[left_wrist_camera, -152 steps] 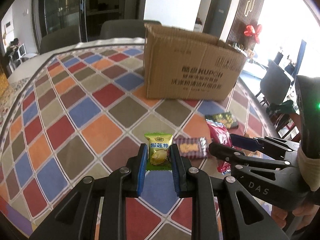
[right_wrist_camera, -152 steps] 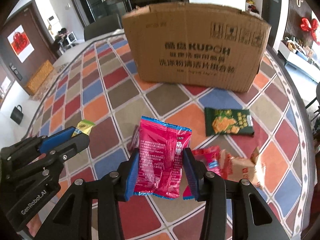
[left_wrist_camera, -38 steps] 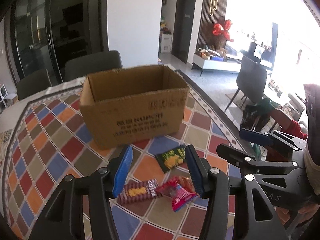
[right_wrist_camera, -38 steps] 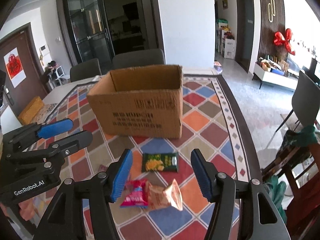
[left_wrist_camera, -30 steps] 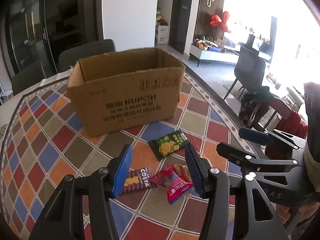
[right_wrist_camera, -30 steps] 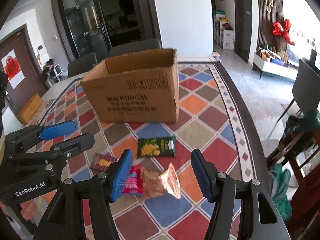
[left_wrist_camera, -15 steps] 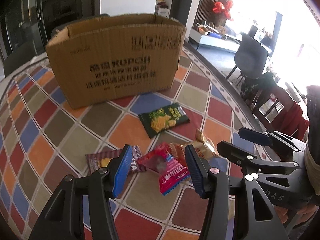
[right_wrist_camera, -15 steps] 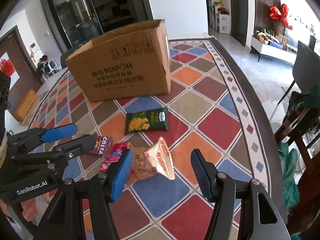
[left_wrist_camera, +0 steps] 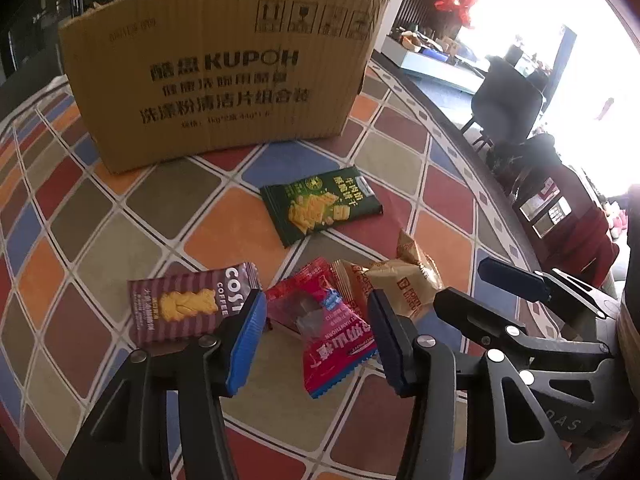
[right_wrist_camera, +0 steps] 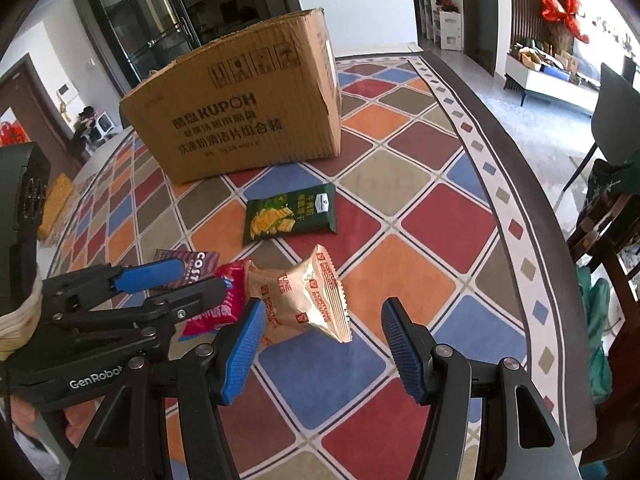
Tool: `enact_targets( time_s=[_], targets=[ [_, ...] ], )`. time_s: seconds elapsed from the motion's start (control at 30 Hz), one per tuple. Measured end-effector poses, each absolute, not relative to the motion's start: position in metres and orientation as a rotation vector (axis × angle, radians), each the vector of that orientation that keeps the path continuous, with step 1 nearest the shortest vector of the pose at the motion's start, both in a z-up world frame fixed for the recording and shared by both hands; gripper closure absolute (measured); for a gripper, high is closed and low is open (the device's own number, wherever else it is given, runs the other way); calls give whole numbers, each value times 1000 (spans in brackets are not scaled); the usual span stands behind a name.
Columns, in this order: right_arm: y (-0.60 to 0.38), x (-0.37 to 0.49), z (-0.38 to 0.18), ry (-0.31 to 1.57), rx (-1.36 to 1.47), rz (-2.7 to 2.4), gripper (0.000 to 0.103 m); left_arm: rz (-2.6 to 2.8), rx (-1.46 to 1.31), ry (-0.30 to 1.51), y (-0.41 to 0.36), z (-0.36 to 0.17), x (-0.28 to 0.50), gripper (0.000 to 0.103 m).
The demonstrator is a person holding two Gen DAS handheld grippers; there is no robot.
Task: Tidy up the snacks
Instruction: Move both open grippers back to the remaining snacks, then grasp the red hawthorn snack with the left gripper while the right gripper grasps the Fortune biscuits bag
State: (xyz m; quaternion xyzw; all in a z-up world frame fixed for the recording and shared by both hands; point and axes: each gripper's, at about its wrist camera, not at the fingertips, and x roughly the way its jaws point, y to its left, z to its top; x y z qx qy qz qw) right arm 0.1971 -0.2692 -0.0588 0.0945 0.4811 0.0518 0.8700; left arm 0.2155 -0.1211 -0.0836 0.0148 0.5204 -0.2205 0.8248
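Both my grippers have dropped from the high view over the cardboard box [left_wrist_camera: 224,68] down to the pile of packets; the box mouth, visible a second ago, is now out of sight and I see only its printed front wall. The two packets I carried about five seconds ago are gone from the jaws, presumably in the box, though I can't see inside.

Left gripper [left_wrist_camera: 316,332]: jaws partly open and have just been narrowing slightly, nothing pressed, straddling the red packet [left_wrist_camera: 332,336], which lies loose on the tablecloth [left_wrist_camera: 96,248]. The purple Costa packet [left_wrist_camera: 184,308] sits at its 9 o'clock, just outside the left pad.

Right gripper [right_wrist_camera: 324,348]: jaws moderately wide, empty, with the gold packet [right_wrist_camera: 308,300] at 12 o'clock just beyond the tips, overlapping the red one. The green packet [right_wrist_camera: 290,214] lies farther toward the box, apart from the others.

My read: next pick cycle starting, four snacks left, left goes for red, right for gold. Risk: overlapped packets dragging each other.
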Motion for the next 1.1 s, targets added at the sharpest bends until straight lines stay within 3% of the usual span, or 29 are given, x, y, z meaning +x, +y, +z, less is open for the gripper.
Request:
enact_targets(
  time_s=[0.23, 0.43, 0.63, 1.1],
  targets=[
    [-271, 199, -66, 1020, 208, 97, 42, -464, 22, 1125, -122, -93, 220, 52],
    [-268, 202, -70, 1030, 215, 107, 42, -477, -16, 1167, -119, -103, 224, 65],
    [-264, 207, -73, 1038, 207, 116, 42, -482, -23, 1163, -114, -102, 223, 68],
    [-249, 222, -85, 1085, 175, 129, 39, -436, -20, 1100, -92, -88, 215, 68]
  ],
)
